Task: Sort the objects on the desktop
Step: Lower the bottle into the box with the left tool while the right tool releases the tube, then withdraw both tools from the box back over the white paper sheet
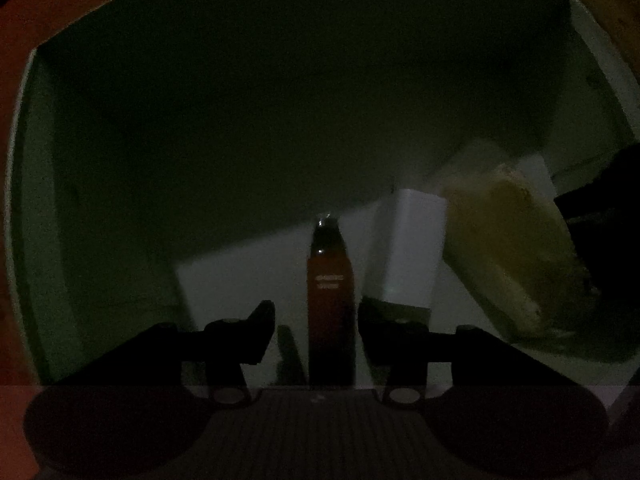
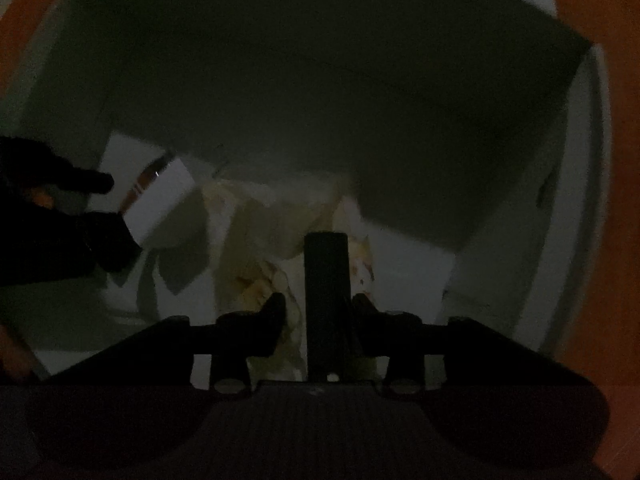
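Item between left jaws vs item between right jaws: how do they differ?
Colour: the red bottle in the left gripper is reddish-brown; the dark stick in the right gripper looks plain black.
Tip: the red bottle tapers to a narrow dark tip; the dark stick ends flat.
Markings: the red bottle bears pale lettering; none shows on the dark stick.
Shared: both are slender, centred between jaws with gaps either side.

- A white open-topped bin [image 1: 600, 64] sits on an orange-brown wooden table [image 1: 24, 0]
- Inside it, a slim reddish-brown tube with a dark cap [image 1: 330, 300] sits between the left gripper [image 1: 318, 320] fingers
- A white rectangular carton [image 1: 412, 248] is just right of the tube
- A yellowish crinkled packet [image 1: 508, 248] lies right of the carton, near the bin's right wall
- A dark cylinder [image 2: 326, 300] sits over the packet, between the right gripper [image 2: 320, 312] fingers
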